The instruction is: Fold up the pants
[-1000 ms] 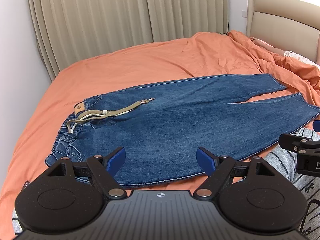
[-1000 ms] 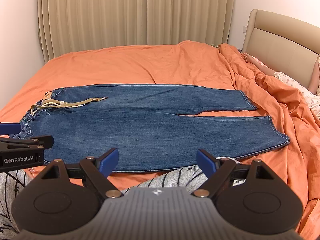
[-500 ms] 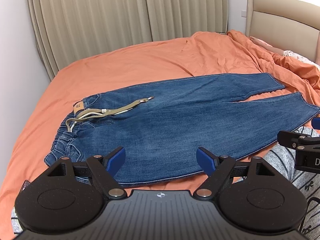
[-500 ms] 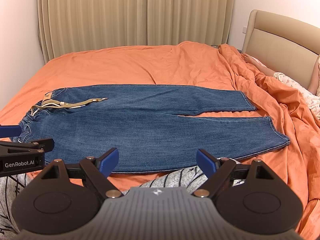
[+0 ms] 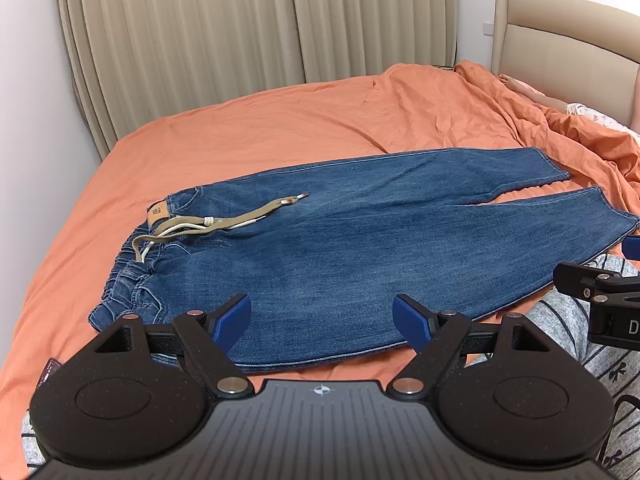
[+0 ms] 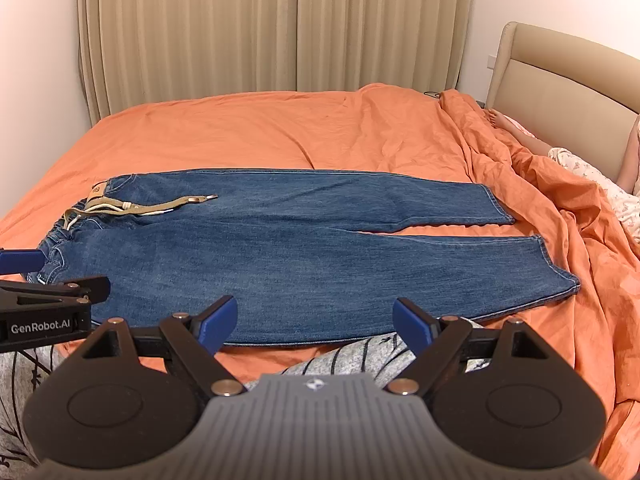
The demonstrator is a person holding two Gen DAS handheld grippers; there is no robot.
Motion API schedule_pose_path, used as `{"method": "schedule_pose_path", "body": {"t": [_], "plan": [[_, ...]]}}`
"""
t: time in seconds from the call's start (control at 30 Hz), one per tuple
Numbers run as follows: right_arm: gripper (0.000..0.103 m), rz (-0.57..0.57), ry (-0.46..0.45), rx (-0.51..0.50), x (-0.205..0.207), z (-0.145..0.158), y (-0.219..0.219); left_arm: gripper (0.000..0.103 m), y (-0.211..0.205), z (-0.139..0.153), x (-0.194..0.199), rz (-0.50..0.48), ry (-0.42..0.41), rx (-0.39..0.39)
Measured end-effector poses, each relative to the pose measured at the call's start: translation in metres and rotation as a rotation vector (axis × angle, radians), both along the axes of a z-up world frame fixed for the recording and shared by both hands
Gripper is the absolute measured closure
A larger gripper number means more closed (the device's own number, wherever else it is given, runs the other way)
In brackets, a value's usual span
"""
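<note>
Both grippers, left and right, hover with jaws apart above unfolded jeans lying flat on an orange bedsheet.

Even soft light, fisheye-bent edges

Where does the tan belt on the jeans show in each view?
Left wrist: belt left of centre, at the jeans' waist.
Right wrist: belt upper left, at the waist.
Shared landmark: the beige headboard at the right edge of both.
</note>
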State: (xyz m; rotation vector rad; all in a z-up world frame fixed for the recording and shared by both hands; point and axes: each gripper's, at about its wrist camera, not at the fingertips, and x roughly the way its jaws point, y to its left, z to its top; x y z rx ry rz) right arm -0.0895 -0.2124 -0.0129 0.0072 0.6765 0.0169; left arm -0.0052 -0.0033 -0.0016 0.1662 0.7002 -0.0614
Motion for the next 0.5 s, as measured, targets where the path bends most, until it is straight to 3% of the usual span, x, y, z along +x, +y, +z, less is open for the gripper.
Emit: {"method": "schedule_pose_path", "body": {"t": [0.5], "plan": [[0.022, 0.01, 0.0, -0.017, -0.0016, 0.0021, 0.0023, 0.009, 0.0024, 0.0024, -0.0011, -0.003, 0.0, -0.011]]}}
